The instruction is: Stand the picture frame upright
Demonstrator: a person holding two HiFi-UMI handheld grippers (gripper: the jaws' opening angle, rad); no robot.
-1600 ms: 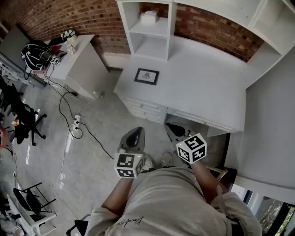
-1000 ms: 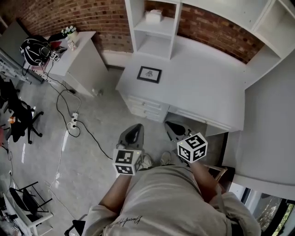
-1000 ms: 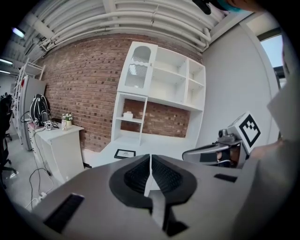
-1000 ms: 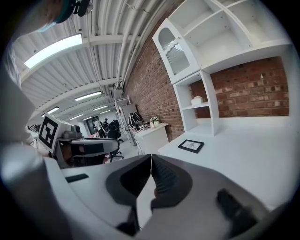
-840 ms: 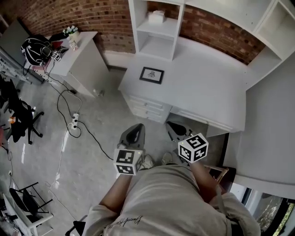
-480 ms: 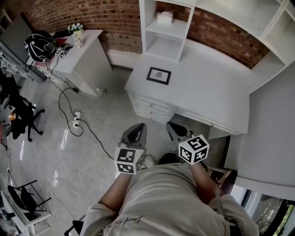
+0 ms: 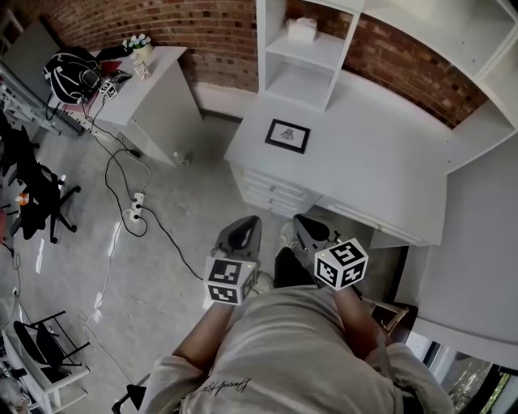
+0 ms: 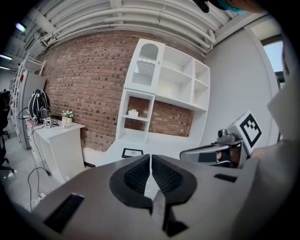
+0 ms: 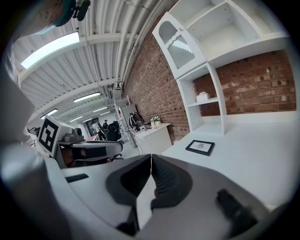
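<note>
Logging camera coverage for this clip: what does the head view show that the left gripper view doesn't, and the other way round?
Only the head view: the desk drawers and the marker cube on the left gripper.

Only the left gripper view: the ceiling pipes, the tall upper shelves, and that gripper's jaws seen head-on, shut with nothing between them.

Both: the picture frame lying flat on the white desk, the brick wall, the side cabinet and the right gripper.

Print in picture frame (image 7: 287,135) seemingly illegible.
</note>
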